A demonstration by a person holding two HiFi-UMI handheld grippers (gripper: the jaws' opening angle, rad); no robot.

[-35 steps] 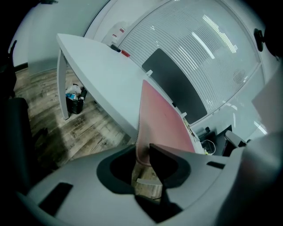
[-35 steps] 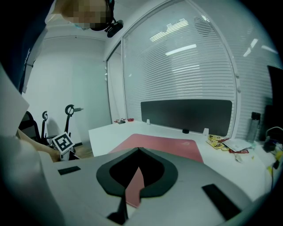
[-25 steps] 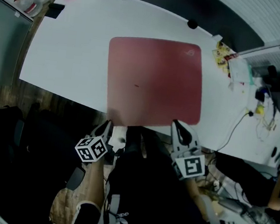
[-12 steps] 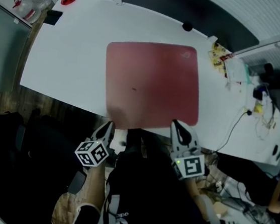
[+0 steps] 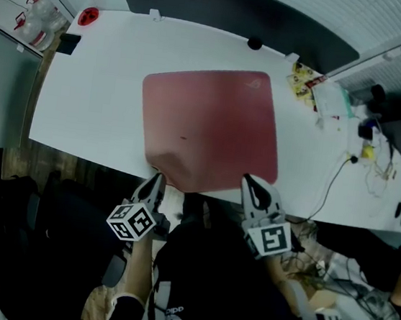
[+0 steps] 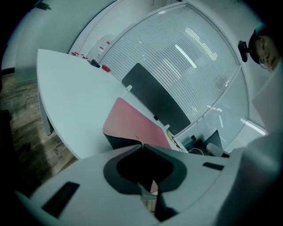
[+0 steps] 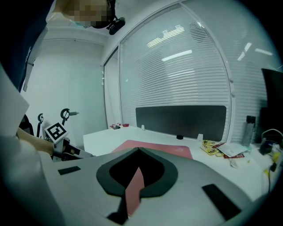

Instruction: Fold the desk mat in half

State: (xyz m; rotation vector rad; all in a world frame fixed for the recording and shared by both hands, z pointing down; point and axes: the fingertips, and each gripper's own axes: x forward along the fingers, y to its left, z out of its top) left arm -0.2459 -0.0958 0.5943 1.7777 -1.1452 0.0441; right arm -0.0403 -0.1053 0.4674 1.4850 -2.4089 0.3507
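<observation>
Both grippers sit at the near edge of the desk mat (image 5: 212, 124), which stretches away from them across the white surface (image 5: 93, 92). The left gripper (image 5: 157, 179), its jaws having just been closing, pinches the near-left corner, which puckers upward. The right gripper (image 5: 250, 180) is clamped on the near-right edge. The far edge looks like the target, with the fold line running left to right. The mat is limp, with a red matte top, dark underside and rounded corners.

left tool (image 5: 157, 179): jaws just closed onto desk mat (image 5: 212, 124) | right tool (image 5: 250, 180): clamped likewise
</observation>
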